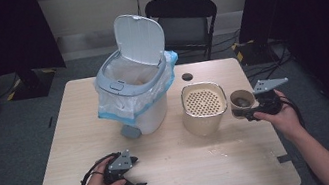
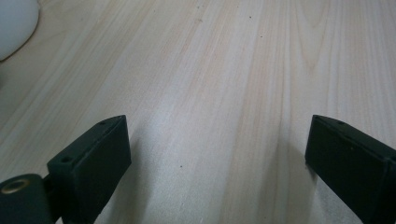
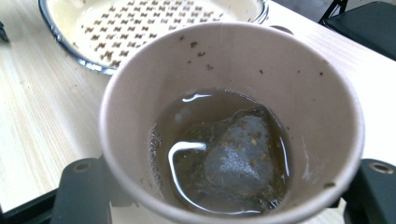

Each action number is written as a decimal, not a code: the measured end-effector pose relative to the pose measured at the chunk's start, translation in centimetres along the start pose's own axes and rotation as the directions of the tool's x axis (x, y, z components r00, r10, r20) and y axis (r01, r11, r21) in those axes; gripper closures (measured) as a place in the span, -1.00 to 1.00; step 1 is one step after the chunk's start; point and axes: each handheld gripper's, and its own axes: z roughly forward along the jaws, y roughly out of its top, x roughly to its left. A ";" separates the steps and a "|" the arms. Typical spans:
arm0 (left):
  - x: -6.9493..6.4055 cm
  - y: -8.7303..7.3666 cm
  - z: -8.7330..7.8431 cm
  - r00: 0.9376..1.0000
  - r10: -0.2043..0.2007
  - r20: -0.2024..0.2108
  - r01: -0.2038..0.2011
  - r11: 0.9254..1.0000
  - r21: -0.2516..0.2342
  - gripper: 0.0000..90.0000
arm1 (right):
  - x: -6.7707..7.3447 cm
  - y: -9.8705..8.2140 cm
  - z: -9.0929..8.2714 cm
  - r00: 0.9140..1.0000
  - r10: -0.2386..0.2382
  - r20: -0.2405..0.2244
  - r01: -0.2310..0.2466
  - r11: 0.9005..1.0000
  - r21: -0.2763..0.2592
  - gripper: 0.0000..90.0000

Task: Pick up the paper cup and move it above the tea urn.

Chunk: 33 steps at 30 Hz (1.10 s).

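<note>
Right hand-held gripper holds paper cup beside strainer pot.

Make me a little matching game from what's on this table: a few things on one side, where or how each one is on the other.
Things:
1. paper cup
2. bin lid
3. left tool
4. strainer pot

States:
A. flipped up
B. open, holding nothing
C. beside the lined bin
D. gripped, holding tea and a teabag

Pairs: 1-D, 2-A, 3-B, 4-C
</note>
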 end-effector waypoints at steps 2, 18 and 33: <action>0.0 0.0 0.0 1.000 0.000 0.000 0.000 1.000 0.000 -0.86 | -0.2 0.3 0.0 1.000 0.000 0.007 0.000 1.000 0.000 -0.36; 0.0 0.0 0.0 1.000 0.002 0.003 -0.002 1.000 0.001 -0.86 | -2.2 2.2 0.2 0.999 0.003 0.047 -0.003 1.000 0.006 -0.36; 0.0 0.0 0.0 1.000 0.001 0.003 -0.001 1.000 0.001 -0.86 | -4.4 4.0 1.0 0.996 0.011 0.088 -0.011 1.000 -0.005 -0.36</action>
